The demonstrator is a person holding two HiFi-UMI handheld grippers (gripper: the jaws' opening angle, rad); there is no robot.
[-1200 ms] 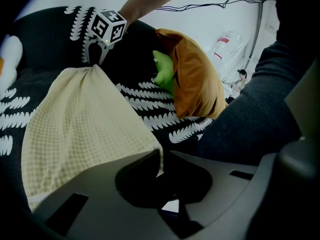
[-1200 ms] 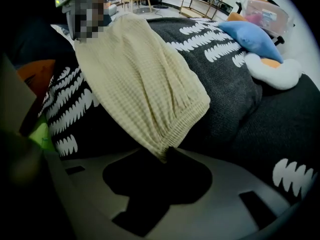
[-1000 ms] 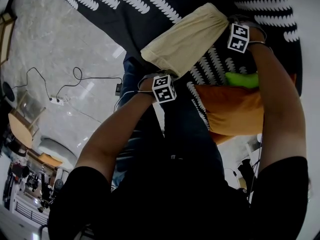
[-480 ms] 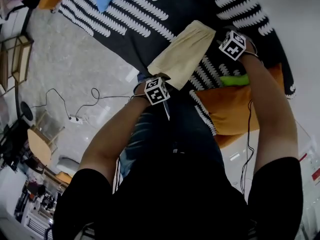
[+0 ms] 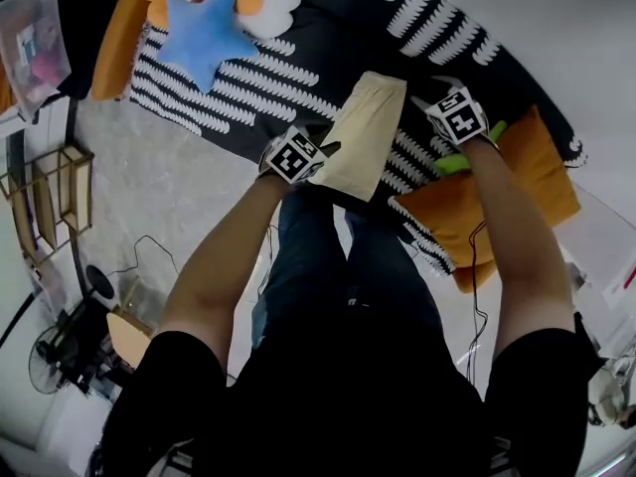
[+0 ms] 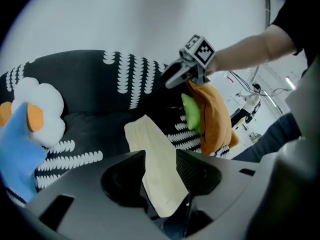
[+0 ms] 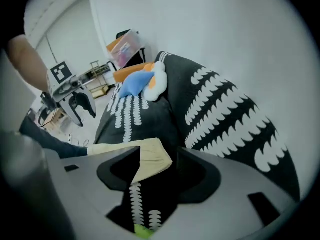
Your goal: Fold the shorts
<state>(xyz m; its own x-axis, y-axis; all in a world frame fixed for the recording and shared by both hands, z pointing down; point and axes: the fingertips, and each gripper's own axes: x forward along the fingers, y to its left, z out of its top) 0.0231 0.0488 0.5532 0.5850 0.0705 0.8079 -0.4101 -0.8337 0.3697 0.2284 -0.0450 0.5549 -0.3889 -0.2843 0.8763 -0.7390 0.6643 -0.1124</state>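
The folded shorts [image 5: 366, 132] could be snagged undone by the opening left tongs [image 5: 320, 150] or the wide right tongs [image 5: 427, 105], both empty beside them.

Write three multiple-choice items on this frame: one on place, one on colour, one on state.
1. The shorts lie on: A a wooden table; B the black patterned sofa; C a metal tray.
2. The star pillow is: A blue; B green; C red.
3. The right gripper is: A shut on the shorts; B shut on a cup; C open.
Key: B, the head view shows them flat on the sofa; A, it is plainly blue; C, its jaws stand apart and press nothing.
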